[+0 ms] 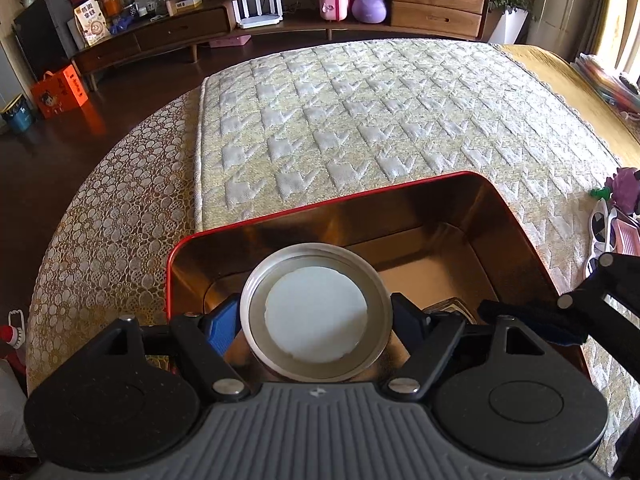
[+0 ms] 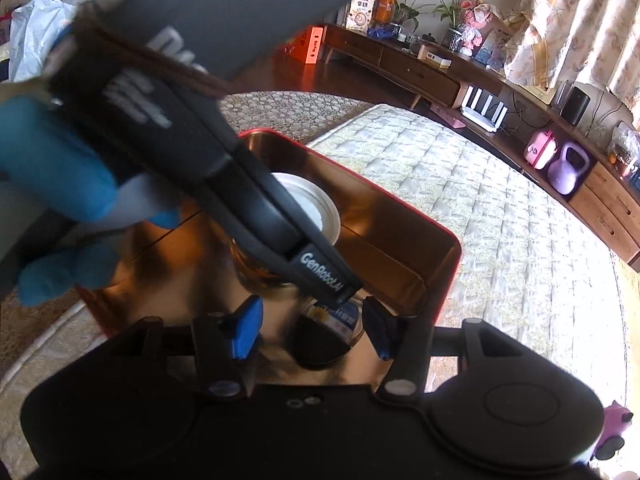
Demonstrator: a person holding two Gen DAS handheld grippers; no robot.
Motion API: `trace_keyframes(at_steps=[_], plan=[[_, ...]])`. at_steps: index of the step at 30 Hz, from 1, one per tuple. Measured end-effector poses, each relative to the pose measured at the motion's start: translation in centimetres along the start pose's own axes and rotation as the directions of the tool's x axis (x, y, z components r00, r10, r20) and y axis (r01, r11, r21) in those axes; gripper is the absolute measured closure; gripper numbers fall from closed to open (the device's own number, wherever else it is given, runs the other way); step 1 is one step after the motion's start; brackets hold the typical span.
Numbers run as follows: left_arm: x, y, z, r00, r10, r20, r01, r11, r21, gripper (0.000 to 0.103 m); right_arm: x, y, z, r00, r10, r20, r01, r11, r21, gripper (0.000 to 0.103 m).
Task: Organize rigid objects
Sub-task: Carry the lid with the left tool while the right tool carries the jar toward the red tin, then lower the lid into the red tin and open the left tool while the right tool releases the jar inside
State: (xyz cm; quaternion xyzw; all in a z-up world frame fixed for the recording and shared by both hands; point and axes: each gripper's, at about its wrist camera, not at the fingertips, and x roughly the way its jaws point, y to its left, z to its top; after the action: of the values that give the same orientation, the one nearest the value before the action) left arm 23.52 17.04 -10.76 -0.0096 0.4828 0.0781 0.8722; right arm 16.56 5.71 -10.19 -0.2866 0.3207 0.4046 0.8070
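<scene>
Left tongs [image 1: 316, 318] clamp a silver-lidded jar [image 1: 316, 304] over the red tin [image 1: 496, 192]. Right tongs [image 2: 312, 328] sit spread around a labelled jar [image 2: 340, 320], characters unreadable. "GenRoboAI" shows on the left unit. Beyond the tin's rim, the quilted bed [image 1: 360, 120] lies bare.

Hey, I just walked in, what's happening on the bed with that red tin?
A person is packing jars into the red tin on the quilted bedspread. The left hand-held gripper is shut on a jar with a silver lid, holding it over the tin's interior. The right hand-held gripper sits around a smaller labelled jar at the tin's near end; whether it grips it is unclear.
</scene>
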Motion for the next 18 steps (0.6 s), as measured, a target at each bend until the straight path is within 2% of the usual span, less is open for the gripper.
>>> trace_keyframes(at_steps=[7,18], plan=[[-0.5,-0.2,-0.2,1.0,-0.004,0.012,0.004,1.0,-0.012,0.024,-1.9,-0.2,-0.7,1.0,-0.003,0.026,0.002,0.999,0.04,0.042],[-4.3,-1.0,-0.9,0.997,-0.012,0.075,0.013,1.0,-0.011,0.025,-5.2,-1.0,-0.9,0.997,-0.011,0.08,0.0,0.991,0.133,0.039]])
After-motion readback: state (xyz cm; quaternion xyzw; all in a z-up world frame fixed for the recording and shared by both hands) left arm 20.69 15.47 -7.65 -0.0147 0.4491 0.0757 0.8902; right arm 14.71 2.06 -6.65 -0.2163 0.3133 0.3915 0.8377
